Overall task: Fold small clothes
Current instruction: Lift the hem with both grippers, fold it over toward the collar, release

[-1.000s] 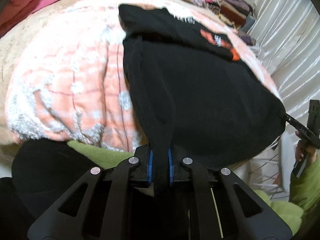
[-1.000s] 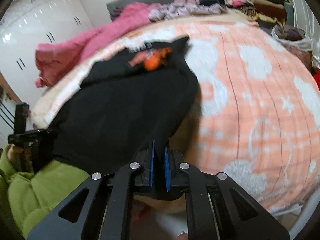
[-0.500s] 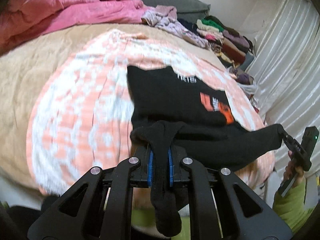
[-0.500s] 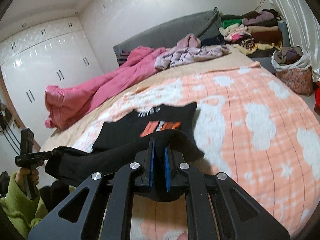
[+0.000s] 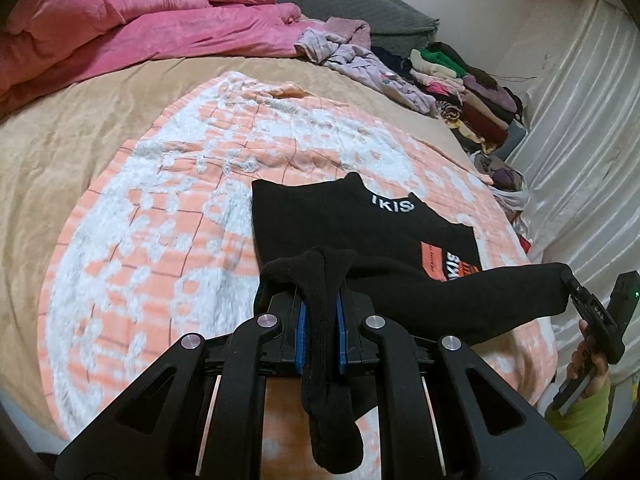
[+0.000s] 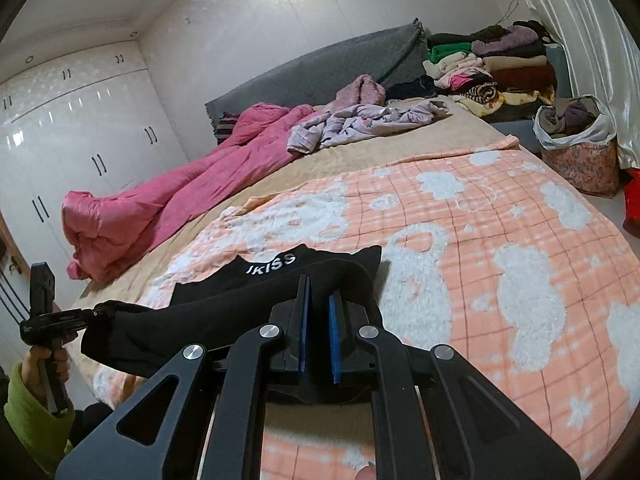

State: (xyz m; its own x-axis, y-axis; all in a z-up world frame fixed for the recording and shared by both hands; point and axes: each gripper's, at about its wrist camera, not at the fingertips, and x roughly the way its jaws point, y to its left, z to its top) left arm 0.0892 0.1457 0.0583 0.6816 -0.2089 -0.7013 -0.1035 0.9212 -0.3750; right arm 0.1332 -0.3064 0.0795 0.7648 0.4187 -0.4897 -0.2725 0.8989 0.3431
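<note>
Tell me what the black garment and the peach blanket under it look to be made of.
Black garment: seemingly soft knit, perhaps cotton jersey; matte, drapes limply, with printed white lettering and an orange patch.
Peach blanket: likely plush fleece; fuzzy raised white pile on a flatter checked ground.

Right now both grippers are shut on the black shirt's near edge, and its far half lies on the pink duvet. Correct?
Not quite. The black shirt lies on the peach checked blanket, not the pink duvet, as the left wrist view shows. The left gripper and right gripper do clamp it.
</note>
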